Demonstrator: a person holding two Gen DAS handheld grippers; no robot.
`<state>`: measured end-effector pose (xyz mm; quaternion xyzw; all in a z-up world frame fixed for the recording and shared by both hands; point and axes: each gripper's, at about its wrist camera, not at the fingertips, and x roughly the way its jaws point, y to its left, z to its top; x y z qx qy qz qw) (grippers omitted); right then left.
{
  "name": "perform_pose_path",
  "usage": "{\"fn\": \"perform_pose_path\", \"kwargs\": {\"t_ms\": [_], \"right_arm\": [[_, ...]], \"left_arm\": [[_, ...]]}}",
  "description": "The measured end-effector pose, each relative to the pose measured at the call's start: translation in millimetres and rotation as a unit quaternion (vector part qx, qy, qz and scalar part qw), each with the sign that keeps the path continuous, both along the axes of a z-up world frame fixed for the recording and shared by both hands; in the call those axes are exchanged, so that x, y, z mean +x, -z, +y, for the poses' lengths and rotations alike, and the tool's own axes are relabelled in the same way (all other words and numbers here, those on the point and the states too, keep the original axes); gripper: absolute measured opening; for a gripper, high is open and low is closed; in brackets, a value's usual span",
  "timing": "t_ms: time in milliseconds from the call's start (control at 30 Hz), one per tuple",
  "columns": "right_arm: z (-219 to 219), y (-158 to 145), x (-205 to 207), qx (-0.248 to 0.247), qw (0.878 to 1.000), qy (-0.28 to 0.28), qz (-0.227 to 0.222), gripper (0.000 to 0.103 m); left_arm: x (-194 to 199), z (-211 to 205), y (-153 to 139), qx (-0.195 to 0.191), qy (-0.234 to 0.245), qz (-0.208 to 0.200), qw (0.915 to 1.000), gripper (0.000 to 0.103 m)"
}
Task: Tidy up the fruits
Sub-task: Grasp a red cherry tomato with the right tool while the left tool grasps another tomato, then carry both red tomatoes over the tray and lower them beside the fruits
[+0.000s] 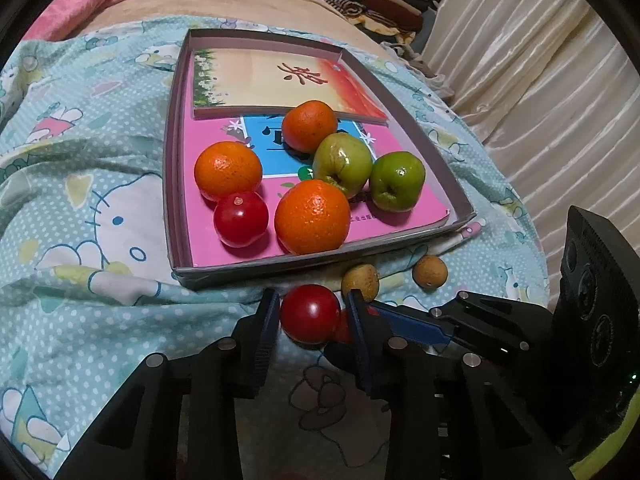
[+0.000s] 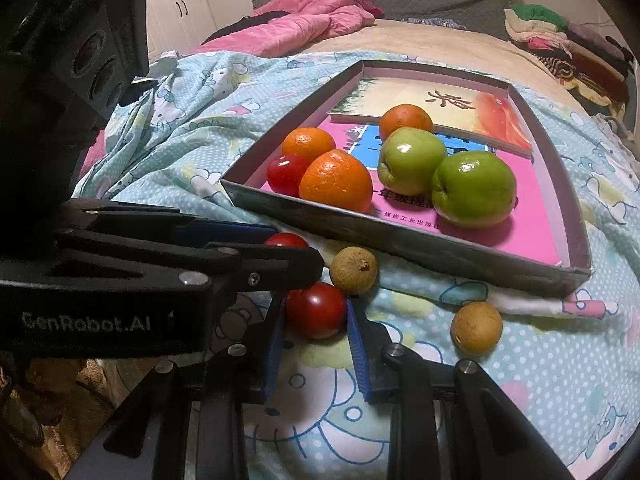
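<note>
A shallow grey box (image 1: 176, 184) on the bed holds three oranges (image 1: 312, 216), two green fruits (image 1: 396, 180) and a cherry tomato (image 1: 240, 219). In front of it, on the sheet, my left gripper (image 1: 312, 300) is shut on a red cherry tomato (image 1: 310, 314), one pad on each side. Right beside it my right gripper (image 2: 316, 304) is shut on a second cherry tomato (image 2: 316, 310). The two grippers almost touch; the left one's fingers (image 2: 280, 264) cross the right wrist view over its tomato (image 2: 286, 240). Two brown longans (image 2: 354, 270) (image 2: 476, 328) lie loose near the box's front wall.
Two books (image 1: 280, 80) line the box floor. The cartoon-print blue sheet (image 1: 100, 200) is rumpled to the left. A pink quilt (image 2: 304, 20) and folded clothes (image 2: 552, 36) lie at the bed's far end; a cream curtain (image 1: 540, 80) hangs at the right.
</note>
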<state>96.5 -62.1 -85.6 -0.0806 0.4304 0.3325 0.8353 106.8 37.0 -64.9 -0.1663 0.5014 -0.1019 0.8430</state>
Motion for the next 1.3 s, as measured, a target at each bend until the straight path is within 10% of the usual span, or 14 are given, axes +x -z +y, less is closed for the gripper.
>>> {"fn": "perform_pose_path", "kwargs": {"t_ms": [1300], "right_arm": [[-54.9, -54.5, -2.4, 0.089, 0.993, 0.052, -0.061, 0.03]], "left_arm": [[-35.1, 0.1, -60.9, 0.029, -0.024, -0.119, 0.9922, 0.032]]}}
